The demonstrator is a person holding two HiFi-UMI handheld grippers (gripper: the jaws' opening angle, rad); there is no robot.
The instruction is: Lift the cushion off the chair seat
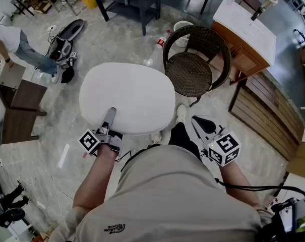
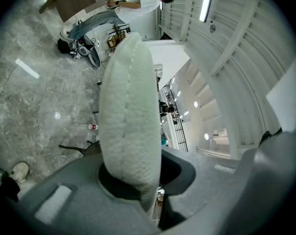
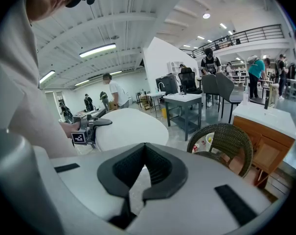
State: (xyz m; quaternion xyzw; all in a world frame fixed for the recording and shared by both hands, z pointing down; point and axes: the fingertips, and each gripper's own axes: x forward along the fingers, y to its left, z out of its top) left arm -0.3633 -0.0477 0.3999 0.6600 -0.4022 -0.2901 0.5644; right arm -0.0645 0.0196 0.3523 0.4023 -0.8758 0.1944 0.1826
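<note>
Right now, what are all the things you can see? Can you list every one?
cushion: one, white, held up in front of the person, off the chair seat
wicker chair: one, dark brown, on the floor beyond the cushion, seat bare
bottle: one, clear with a red cap, on the floor left of the chair
cabinet: one, brown wood with a white top, right of the chair
table: one, dark wood, far left
other person: one, white top, upper left
shoe: one, white, the person's own
left gripper: grey, jaws shut on the cushion's edge
right gripper: grey, jaws shut, empty
</note>
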